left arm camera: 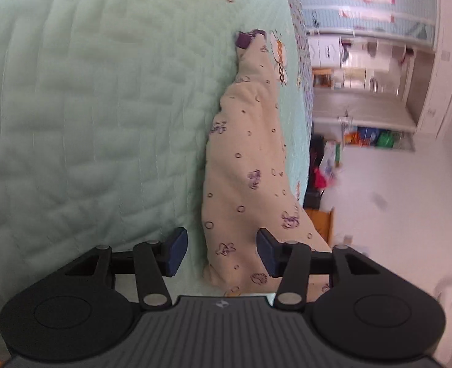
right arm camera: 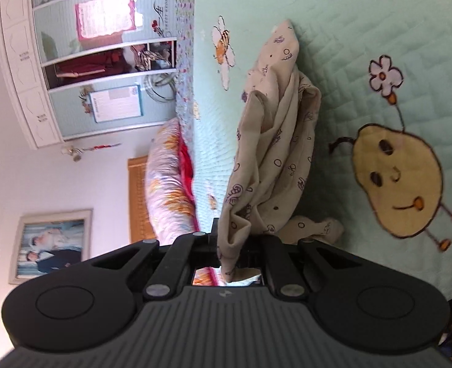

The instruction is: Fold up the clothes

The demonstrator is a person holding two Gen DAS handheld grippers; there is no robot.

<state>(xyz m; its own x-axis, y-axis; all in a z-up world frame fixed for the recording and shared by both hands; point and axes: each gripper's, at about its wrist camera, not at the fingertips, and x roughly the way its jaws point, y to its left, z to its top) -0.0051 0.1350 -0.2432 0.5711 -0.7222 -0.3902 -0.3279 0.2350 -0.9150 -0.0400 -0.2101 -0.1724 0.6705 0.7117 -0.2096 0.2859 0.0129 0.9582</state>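
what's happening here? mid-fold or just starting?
Looks early. A person is working a cream printed garment on a mint quilted bedspread with two handheld grippers. The right gripper is shut on a bunched edge of the garment, which trails away crumpled, not flat. The left gripper is open, its pads either side of another end of the cloth, not yet gripping. No neat fold is visible.
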